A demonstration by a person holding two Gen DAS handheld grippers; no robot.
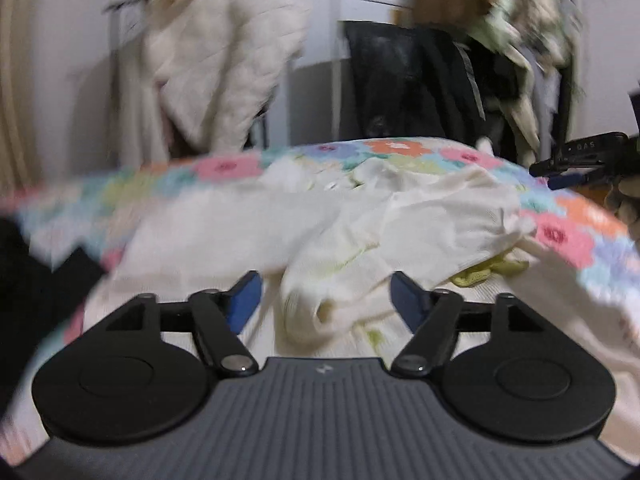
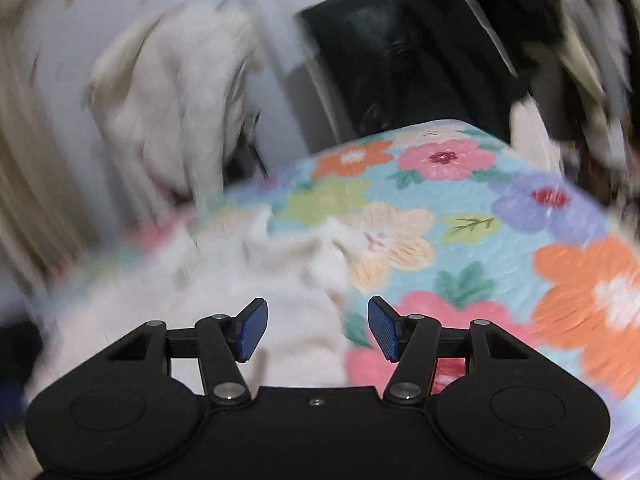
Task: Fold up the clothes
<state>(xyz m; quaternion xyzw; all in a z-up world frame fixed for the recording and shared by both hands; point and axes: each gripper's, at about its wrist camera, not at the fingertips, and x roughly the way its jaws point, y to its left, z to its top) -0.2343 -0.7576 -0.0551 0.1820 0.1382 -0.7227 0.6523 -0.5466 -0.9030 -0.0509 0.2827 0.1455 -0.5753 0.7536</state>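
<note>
the left hand-held gripper (image 1: 325, 300) sits nearest in the left wrist view, its blue pads (image 1: 245, 300) spread wide with nothing between them. a bunched roll of the cream garment (image 1: 360, 232) lies just beyond the gap, likely because the gripper is lined up to take that edge. the garment is crumpled across the middle of the flowered blanket (image 1: 560, 236), with a bit of yellow-green trim (image 1: 488, 270) showing at its right. whether it has been folded at all cannot be told from these rumples. at the far right the other gripper reaches in; a few pale letters on its black arm are too blurred to read with any trust. a small pale mark on the grey body near the lens is no readable word. far behind, a cream coat (image 1: 216, 68) hangs on a rack beside dark clothes (image 1: 416, 80).

in the right wrist view the right hand-held gripper (image 2: 318, 330) is nearest, also wide apart and holding nothing. it hovers over the garment's right edge (image 2: 256, 280), where cloth meets bare blanket (image 2: 500, 240), a fair place to pinch a hem. no writing shows here.
</note>
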